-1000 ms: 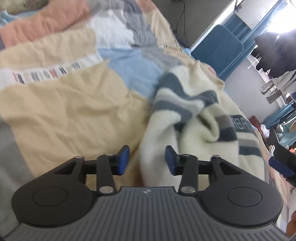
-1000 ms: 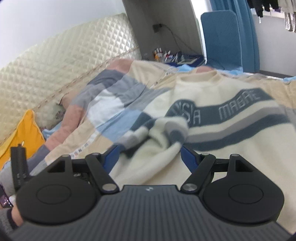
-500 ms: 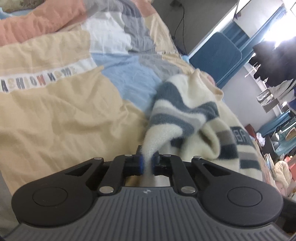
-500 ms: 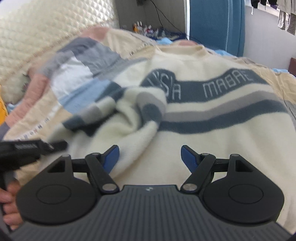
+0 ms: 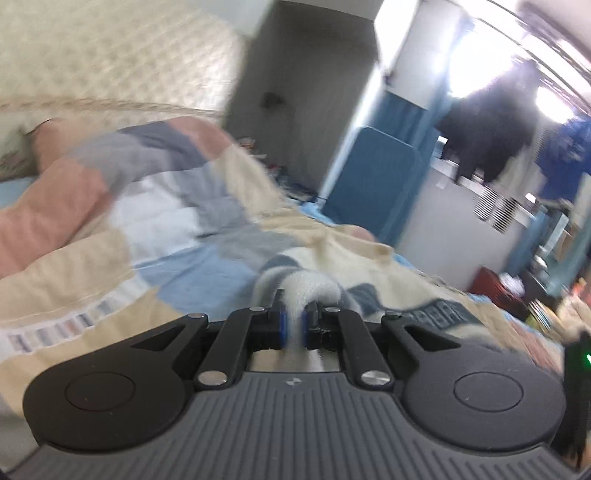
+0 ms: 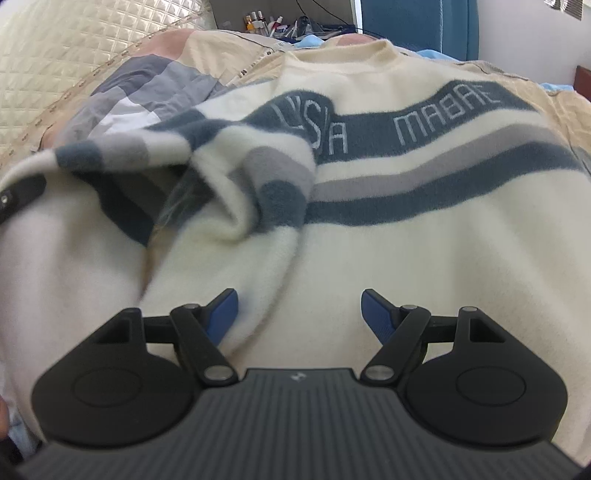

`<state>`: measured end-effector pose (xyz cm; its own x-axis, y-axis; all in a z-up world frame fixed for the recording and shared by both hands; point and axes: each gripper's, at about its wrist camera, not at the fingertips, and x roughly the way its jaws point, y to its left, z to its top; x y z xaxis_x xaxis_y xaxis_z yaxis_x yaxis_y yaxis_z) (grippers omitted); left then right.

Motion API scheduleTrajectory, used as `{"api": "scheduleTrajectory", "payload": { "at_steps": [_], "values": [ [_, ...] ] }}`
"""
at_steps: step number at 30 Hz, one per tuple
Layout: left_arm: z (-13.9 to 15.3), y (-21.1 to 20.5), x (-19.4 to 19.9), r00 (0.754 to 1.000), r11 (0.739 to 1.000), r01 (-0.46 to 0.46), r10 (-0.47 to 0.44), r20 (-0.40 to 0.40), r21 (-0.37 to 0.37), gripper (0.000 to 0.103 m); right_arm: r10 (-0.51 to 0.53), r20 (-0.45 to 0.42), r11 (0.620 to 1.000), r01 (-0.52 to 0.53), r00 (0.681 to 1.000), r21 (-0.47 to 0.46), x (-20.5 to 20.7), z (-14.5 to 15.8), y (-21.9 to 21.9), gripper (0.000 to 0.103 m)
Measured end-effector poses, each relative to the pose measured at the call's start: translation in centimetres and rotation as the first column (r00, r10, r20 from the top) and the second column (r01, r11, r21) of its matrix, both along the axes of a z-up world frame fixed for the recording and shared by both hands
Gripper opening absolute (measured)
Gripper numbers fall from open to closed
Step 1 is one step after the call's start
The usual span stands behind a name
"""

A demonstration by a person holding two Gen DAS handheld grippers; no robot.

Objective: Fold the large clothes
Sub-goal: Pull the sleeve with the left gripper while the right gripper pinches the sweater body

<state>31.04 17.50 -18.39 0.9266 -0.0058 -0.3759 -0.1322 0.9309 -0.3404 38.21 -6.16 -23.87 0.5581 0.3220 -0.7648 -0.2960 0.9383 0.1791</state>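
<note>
A cream sweater [image 6: 406, 236] with blue and grey stripes and lettering lies spread on the bed. Its sleeve [image 6: 258, 184] is crumpled and lifted at the left. My left gripper [image 5: 293, 326] is shut on the sleeve's cream end [image 5: 314, 288] and holds it above the bed; that view is motion-blurred. The left gripper's black edge also shows in the right wrist view [image 6: 18, 195]. My right gripper [image 6: 299, 314] is open and empty, low over the sweater's lower body.
A patchwork quilt [image 5: 110, 258] covers the bed. A quilted headboard [image 6: 55, 55] runs behind it. A blue chair [image 5: 373, 181] stands past the bed, next to a cluttered bedside surface [image 6: 280, 26]. Dark clothes [image 5: 487, 140] hang at the window.
My left gripper closed on the sleeve end and lifted it, tilting up toward the room. My right gripper stayed open and moved lower and closer over the sweater's body.
</note>
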Motion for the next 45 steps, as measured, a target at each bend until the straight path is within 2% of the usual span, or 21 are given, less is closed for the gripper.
{"api": "scheduleTrajectory", "payload": {
  "at_steps": [6,9,18,21,23,26,29,34,36,37,38,39,42,44,45],
  "values": [
    [-1.5,-2.7,0.3,0.994,0.994,0.106,-0.106,-0.029,0.01,0.009,-0.013,-0.006,1.0,0.013,1.0,0.012,0.3,0.2,-0.4,0.075],
    [-2.7,-3.5,0.6,0.988,0.989,0.147,-0.147,-0.053,-0.008,0.009,-0.022,-0.006,1.0,0.022,1.0,0.016,0.3,0.3,-0.5,0.075],
    [-6.4,-4.9,2.1,0.959,0.977,0.205,-0.212,-0.19,-0.057,0.01,-0.046,0.002,0.998,0.046,0.999,0.045,0.4,0.7,-0.9,0.075],
    [-7.4,-4.6,2.4,0.955,0.977,0.191,-0.208,-0.212,-0.1,0.01,-0.078,0.007,0.982,0.075,0.997,0.174,0.5,1.5,-2.4,0.075],
    [-7.6,-4.4,2.5,0.956,0.975,0.182,-0.205,-0.21,-0.127,0.01,-0.085,0.029,0.954,0.073,0.996,0.29,0.4,2.3,-3.4,0.075],
    [-7.6,-3.8,2.3,0.96,0.971,0.166,-0.198,-0.195,-0.172,0.01,-0.03,0.034,0.9,0.012,0.999,0.436,0.4,3.0,-3.8,0.076],
    [-7.5,-3.2,2.2,0.965,0.966,0.154,-0.192,-0.176,-0.209,0.01,0.047,-0.005,0.857,-0.038,0.999,0.514,0.9,2.6,-2.9,0.075],
    [-7.0,-3.2,1.6,0.971,0.962,0.162,-0.195,-0.136,-0.22,0.01,0.157,-0.129,0.792,-0.047,0.979,0.609,3.1,1.1,-0.1,0.065],
    [-6.9,-3.1,1.3,0.972,0.962,0.163,-0.195,-0.133,-0.22,0.01,0.189,-0.194,0.767,-0.022,0.963,0.641,4.3,0.1,1.2,0.048],
    [-6.8,-3.1,1.1,0.972,0.961,0.162,-0.194,-0.13,-0.222,0.01,0.195,-0.22,0.767,-0.008,0.956,0.642,4.6,-0.4,1.7,0.041],
    [-6.8,-3.0,0.9,0.973,0.962,0.161,-0.192,-0.127,-0.221,0.01,0.198,-0.251,0.777,0.005,0.947,0.63,4.9,-0.8,2.4,0.022],
    [-6.7,-3.0,0.7,0.974,0.965,0.152,-0.183,-0.131,-0.216,0.01,0.198,-0.269,0.786,0.011,0.943,0.618,5.3,-1.1,2.9,0.015],
    [-6.2,-2.6,-0.3,0.976,0.961,0.143,-0.176,-0.126,-0.236,0.011,0.186,-0.247,0.791,0.004,0.951,0.612,5.3,-0.6,3.1,0.011],
    [-5.4,-2.4,-1.4,0.981,0.96,0.134,-0.164,-0.107,-0.244,0.03,0.171,-0.209,0.784,-0.005,0.963,0.62,5.1,0.5,2.3,0.011],
    [-4.9,-2.4,-2.1,0.984,0.964,0.121,-0.149,-0.1,-0.236,0.034,0.16,-0.187,0.777,-0.007,0.969,0.629,5.0,1.0,1.8,0.011]
  ]
}}
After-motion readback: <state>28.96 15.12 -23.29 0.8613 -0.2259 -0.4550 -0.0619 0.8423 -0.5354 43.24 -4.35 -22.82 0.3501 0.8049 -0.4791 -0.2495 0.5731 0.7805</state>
